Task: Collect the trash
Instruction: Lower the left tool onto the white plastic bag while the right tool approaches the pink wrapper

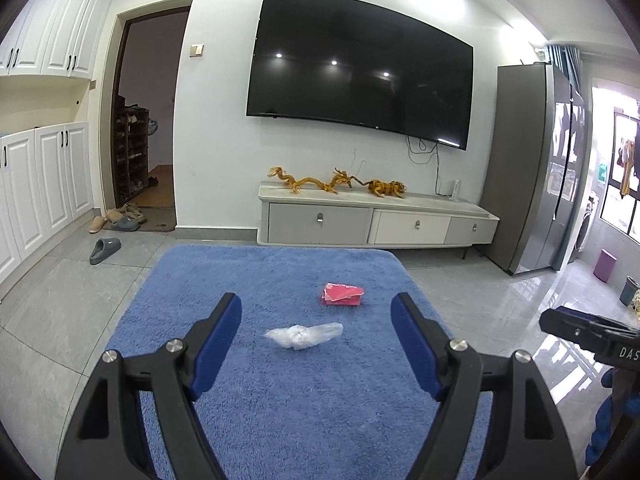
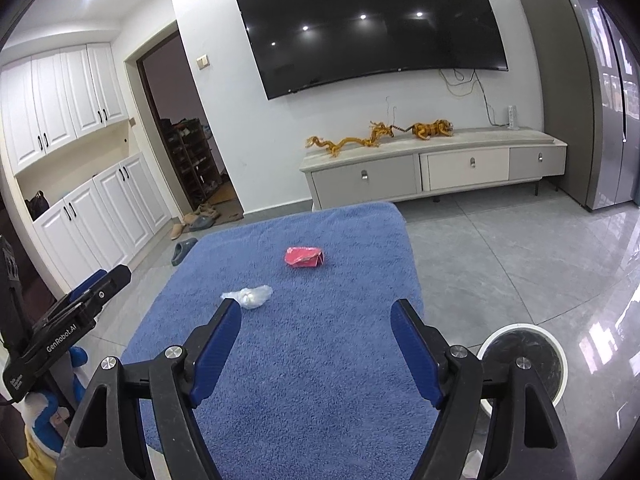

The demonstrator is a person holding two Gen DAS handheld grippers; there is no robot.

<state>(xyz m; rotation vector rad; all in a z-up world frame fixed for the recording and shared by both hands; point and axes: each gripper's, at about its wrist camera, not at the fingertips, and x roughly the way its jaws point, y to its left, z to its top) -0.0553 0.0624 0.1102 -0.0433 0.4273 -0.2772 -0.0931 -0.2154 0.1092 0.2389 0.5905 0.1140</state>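
Left gripper (image 1: 316,322) wide open over blue towel (image 1: 240,280); clear plastic wad (image 1: 303,335) mid-towel betw fingers, red wrapper (image 1: 342,294) nearer far edge, apart.

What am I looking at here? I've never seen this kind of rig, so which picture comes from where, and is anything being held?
No robot: a person holds a two-finger gripper in each hand, each with a fisheye camera looking along its blue-padded fingers. One picture comes from the left gripper, the other from the right gripper. Both are open and hold nothing. Each also shows in the other's view, at the edge. Ahead is a surface under a blue towel. On it lie a crumpled clear plastic bag and, farther off, a red wrapper. A white-rimmed bin stands on the floor to the right.
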